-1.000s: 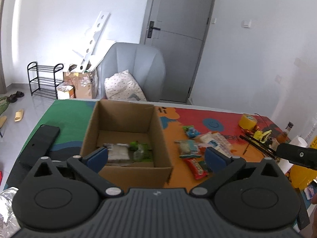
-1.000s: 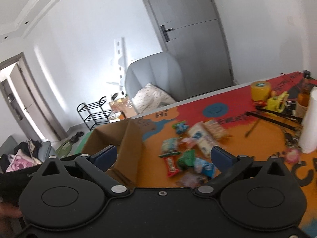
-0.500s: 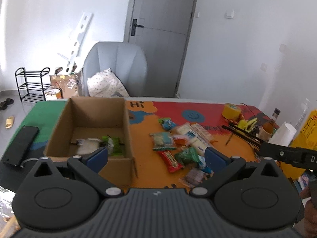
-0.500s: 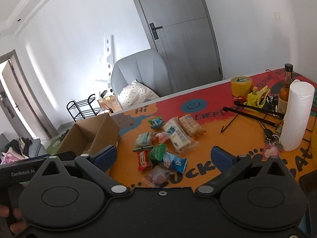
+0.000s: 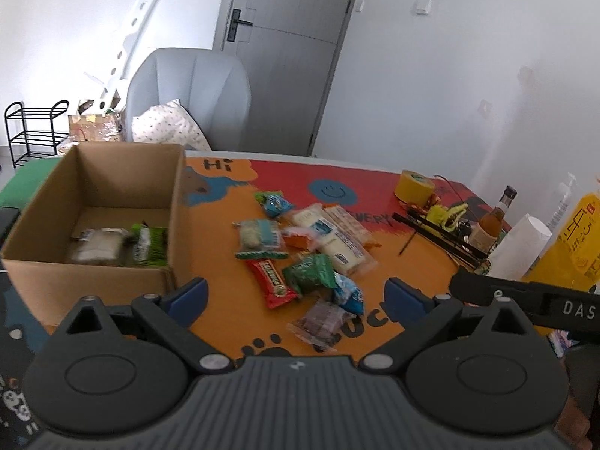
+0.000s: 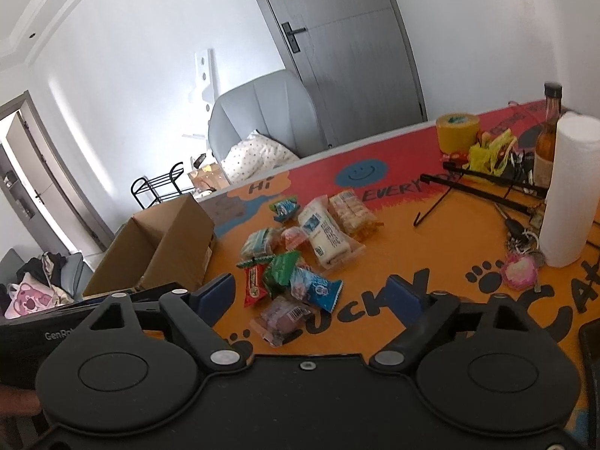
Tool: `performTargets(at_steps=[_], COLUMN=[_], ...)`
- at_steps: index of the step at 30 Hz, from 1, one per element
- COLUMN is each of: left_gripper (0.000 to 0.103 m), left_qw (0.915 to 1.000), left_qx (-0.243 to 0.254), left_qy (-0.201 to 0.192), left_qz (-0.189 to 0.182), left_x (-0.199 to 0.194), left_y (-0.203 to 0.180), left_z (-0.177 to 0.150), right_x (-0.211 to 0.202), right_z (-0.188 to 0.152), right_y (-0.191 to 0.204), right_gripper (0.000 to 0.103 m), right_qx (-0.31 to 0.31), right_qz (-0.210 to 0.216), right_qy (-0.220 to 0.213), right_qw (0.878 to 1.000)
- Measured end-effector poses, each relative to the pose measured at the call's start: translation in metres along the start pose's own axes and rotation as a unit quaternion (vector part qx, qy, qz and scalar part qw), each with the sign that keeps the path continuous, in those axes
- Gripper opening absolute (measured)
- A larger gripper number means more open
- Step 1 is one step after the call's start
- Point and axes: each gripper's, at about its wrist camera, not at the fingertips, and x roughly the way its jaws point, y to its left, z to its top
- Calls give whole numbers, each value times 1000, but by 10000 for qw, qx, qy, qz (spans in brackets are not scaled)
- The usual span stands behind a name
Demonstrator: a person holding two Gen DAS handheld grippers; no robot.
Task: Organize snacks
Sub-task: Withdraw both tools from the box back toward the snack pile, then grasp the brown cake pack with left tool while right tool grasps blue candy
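Observation:
An open cardboard box point(image 5: 176, 202) point(image 6: 176, 240) stands on the table's left and holds a pale packet point(image 5: 97, 243) and a green packet point(image 5: 150, 242). Several snack packets lie in a pile to its right: a red bar point(image 5: 273, 281) point(image 6: 255, 287), a green packet point(image 5: 309, 272) point(image 6: 281, 272), a purple packet point(image 5: 322, 322) point(image 6: 281, 317), a long white packet point(image 5: 333, 240) point(image 6: 326, 236). My left gripper point(image 5: 296, 296) is open and empty, held above the near side of the pile. My right gripper point(image 6: 311, 296) is open and empty, above the purple packet.
A yellow tape roll point(image 5: 414, 187) point(image 6: 457, 129), a brown bottle point(image 5: 495, 217) point(image 6: 547, 135), a paper towel roll point(image 6: 570, 191) point(image 5: 521, 247), black rods point(image 6: 483, 183) and keys point(image 6: 521, 240) crowd the table's right side. A grey armchair point(image 5: 191, 101) stands behind the table.
Both grippers have swung right, away from the box and toward the snack pile. The pile now sits between each pair of fingers. Both stay open.

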Motion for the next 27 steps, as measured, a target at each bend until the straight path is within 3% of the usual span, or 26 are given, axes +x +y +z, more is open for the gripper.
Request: performTargets(at_steps=[14,27], left_gripper=[75,70], left_qw=[9981,9933], left_qx=[128,187], left_qy=[577,1118], left_qz=[-180,-233], left_x=[66,118], left_y=[-15,-14], left_z=[-7,-20], right_x=[47,84], right_z=[-1,-4], right_y=[-39,-53], right_gripper=[71,67], right_qx=[456,648], right_qz=[127,216], right_qy=[440,758], right_qw=[9979,9948])
